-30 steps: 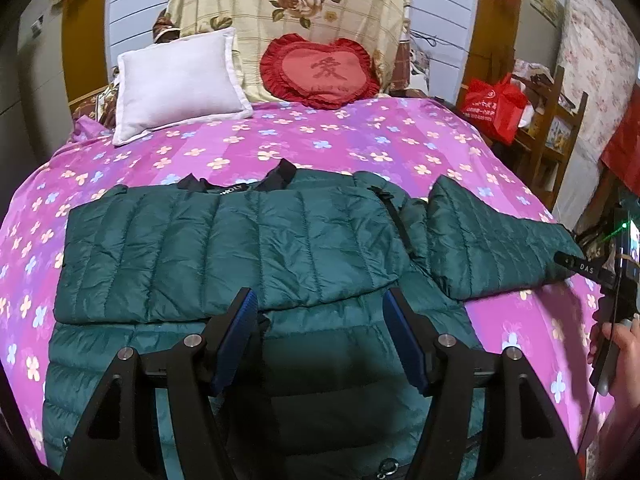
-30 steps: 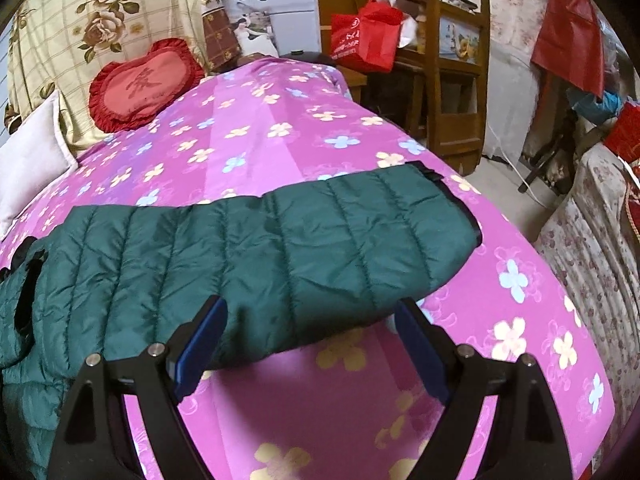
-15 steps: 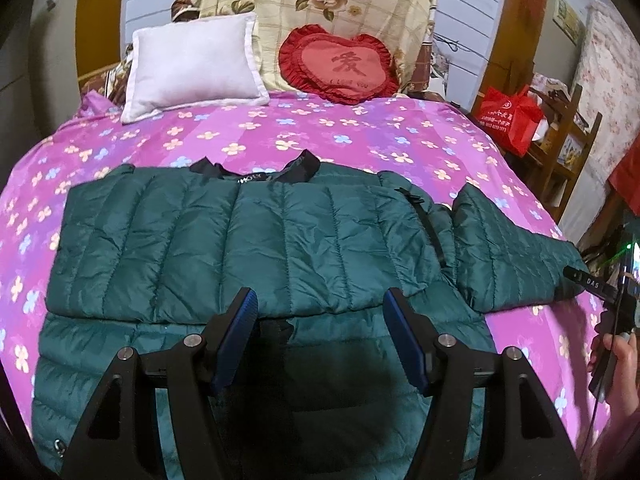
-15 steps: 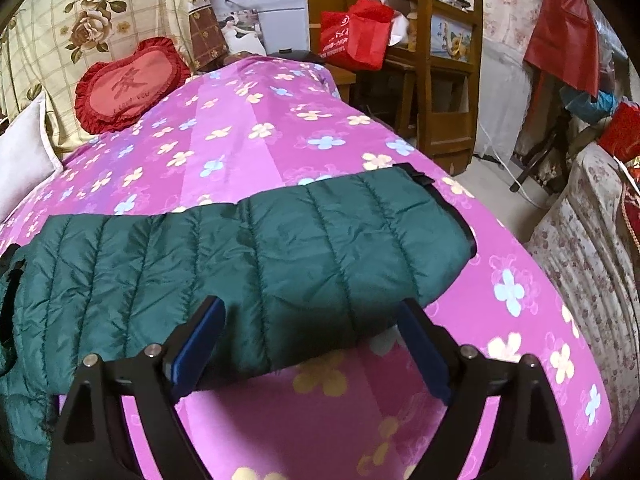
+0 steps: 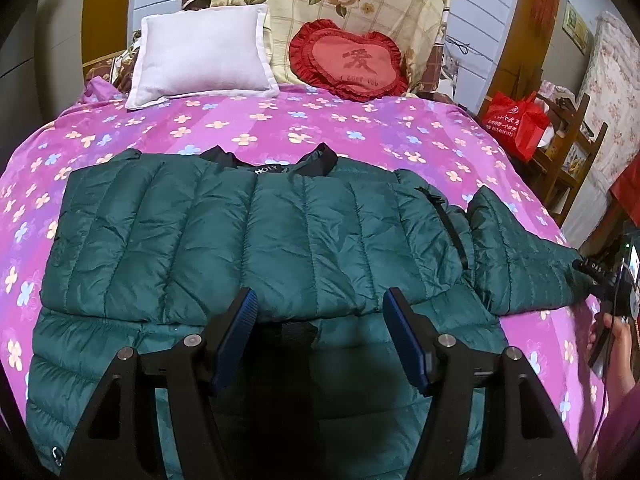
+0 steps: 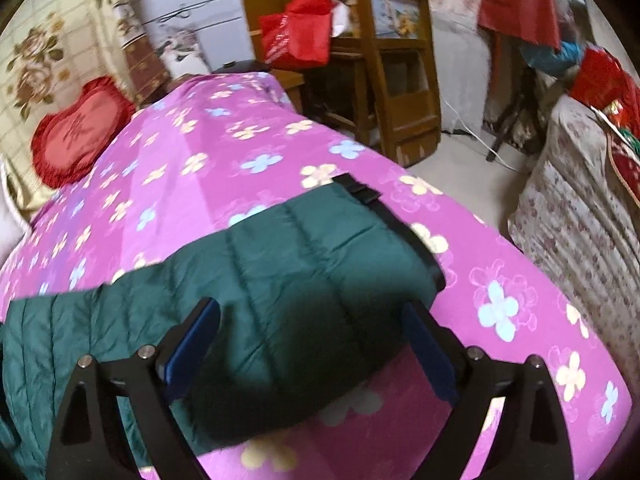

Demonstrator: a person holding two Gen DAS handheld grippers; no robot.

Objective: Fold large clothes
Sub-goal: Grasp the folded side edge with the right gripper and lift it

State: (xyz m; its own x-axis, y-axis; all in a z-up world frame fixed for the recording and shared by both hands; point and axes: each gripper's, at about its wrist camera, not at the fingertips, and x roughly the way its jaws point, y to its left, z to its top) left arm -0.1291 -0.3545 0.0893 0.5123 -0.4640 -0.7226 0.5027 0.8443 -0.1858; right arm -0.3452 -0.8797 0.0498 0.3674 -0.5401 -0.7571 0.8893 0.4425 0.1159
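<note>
left wrist view: green jacket (image 5: 256,240) lies crosswise, collar (image 5: 276,162) toward pillows (image 5: 204,56).

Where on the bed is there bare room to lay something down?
Free: sheet between pillows and jacket collar; also beyond the sleeve cuff, toward the bed's edge. Crowded: the near half, under the jacket.

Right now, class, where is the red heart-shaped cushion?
In the left wrist view, the red heart cushion leans at the bed's head, right of the white pillow.

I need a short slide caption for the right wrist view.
Open right gripper straddles the outstretched sleeve of a green quilted jacket on a pink flowered bedspread.
</note>
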